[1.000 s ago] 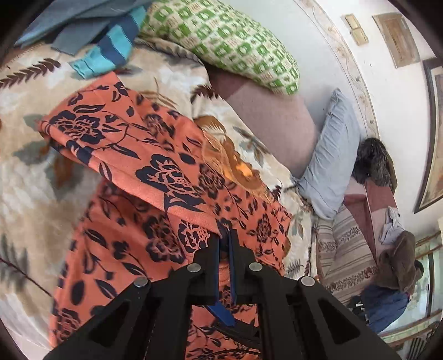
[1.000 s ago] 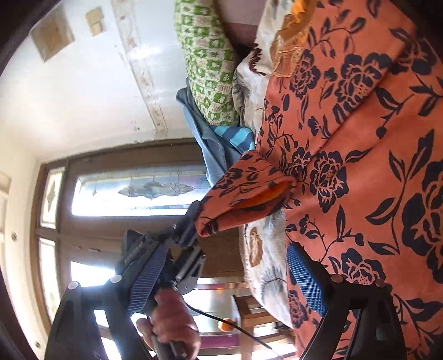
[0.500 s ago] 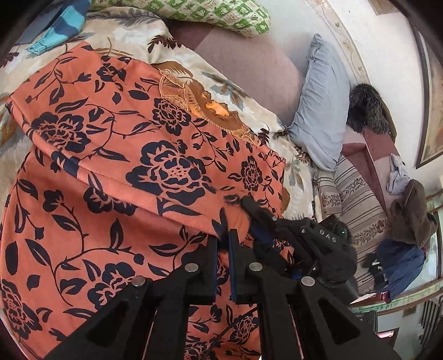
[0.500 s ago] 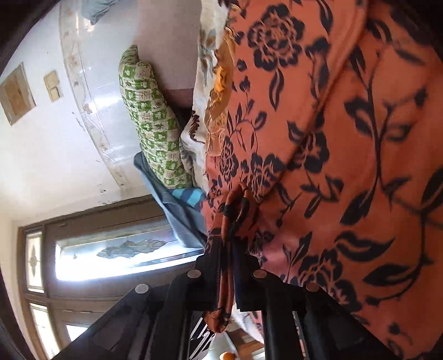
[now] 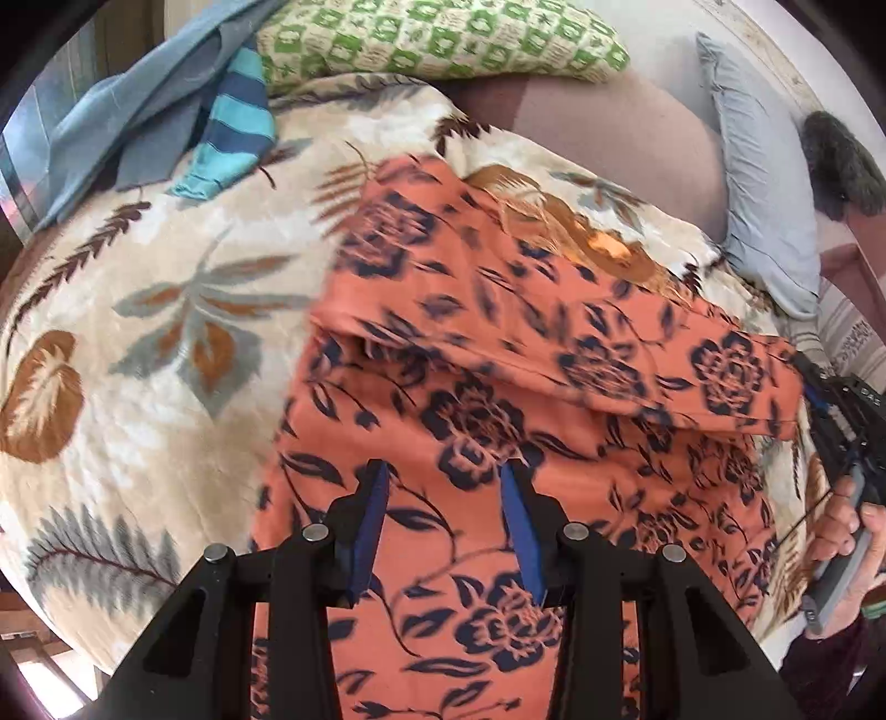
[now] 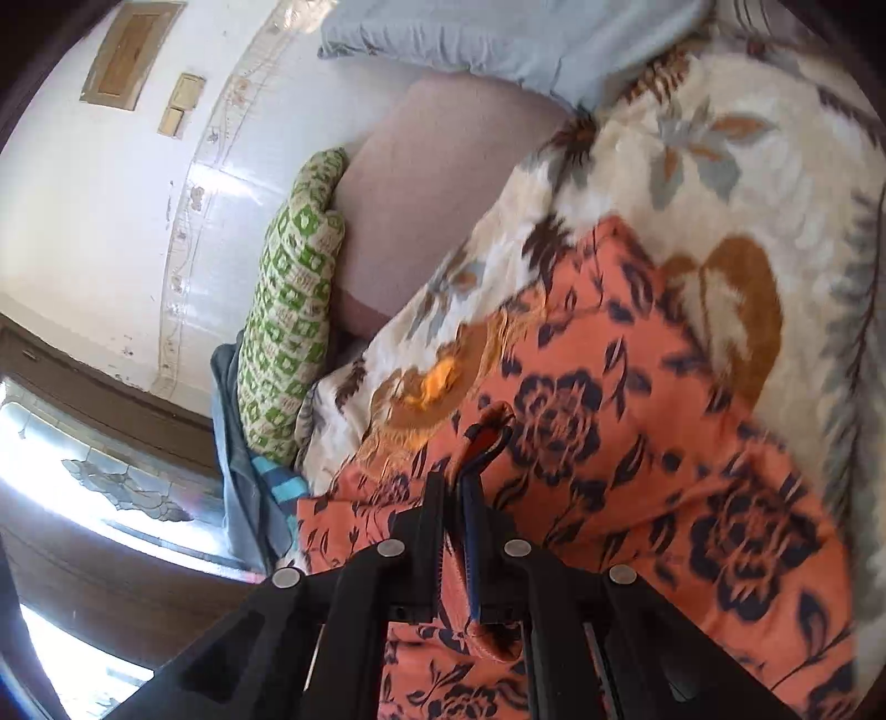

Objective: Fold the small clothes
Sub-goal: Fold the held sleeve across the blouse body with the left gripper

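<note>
Jaws of the left gripper (image 5: 443, 526) stand apart over the orange floral garment (image 5: 498, 421), having just been opening, with cloth below them but nothing pinched between the blue pads; jaws of the right gripper (image 6: 462, 498) are closed on a bunched edge of the same garment, a fold of cloth standing up between the pads. Outward from the jaws, the garment lies spread on a leaf-patterned blanket (image 5: 138, 310) covering the bed, one layer doubled over the rest as a band running across the left wrist view. At that view's right edge a hand (image 5: 847, 531) holds the right gripper's handle beside the end of the folded band. Beyond lie a green patterned pillow (image 5: 443, 39), a blue striped cloth (image 5: 232, 122) and a grey pillow (image 5: 764, 183). Step in hand, as judged: a fold in progress, the right side carrying its edge while the left has let go. Next move likely calls for laying the held edge flat and square on the lower layer, then taking a fresh grip with the left
</note>
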Tool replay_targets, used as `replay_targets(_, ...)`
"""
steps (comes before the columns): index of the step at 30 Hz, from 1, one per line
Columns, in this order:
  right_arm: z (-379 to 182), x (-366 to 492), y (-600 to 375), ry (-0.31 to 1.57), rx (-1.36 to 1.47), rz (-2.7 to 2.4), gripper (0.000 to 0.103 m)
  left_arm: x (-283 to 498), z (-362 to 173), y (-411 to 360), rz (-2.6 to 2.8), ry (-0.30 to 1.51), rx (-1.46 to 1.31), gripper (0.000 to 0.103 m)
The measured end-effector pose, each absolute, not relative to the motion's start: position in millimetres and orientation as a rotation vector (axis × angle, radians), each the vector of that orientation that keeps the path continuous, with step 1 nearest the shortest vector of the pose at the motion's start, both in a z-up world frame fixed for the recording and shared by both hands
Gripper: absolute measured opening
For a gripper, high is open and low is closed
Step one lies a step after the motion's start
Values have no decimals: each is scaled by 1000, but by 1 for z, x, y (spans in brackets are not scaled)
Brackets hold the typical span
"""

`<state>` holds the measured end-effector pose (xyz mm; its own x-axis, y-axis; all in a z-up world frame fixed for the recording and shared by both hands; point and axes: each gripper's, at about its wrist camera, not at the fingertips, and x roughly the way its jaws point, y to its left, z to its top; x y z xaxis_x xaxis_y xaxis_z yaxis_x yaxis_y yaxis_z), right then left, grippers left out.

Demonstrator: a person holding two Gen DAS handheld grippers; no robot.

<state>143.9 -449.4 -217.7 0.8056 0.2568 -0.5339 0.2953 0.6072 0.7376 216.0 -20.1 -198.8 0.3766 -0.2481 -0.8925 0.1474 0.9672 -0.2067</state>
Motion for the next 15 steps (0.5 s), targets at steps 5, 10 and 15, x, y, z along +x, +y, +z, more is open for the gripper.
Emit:
replay_targets(5,-203,180,-482,688,761,-149,9,260,-196,-30,-153,1066,-28,46)
replay_targets(10,-261,197,-517,929,889,-237,10,294,-218,-64,-121,1067,104,46)
replay_targets(15,-256,172,-537,833,900,-287,10,310,-252,-84,-114,1126,195,46)
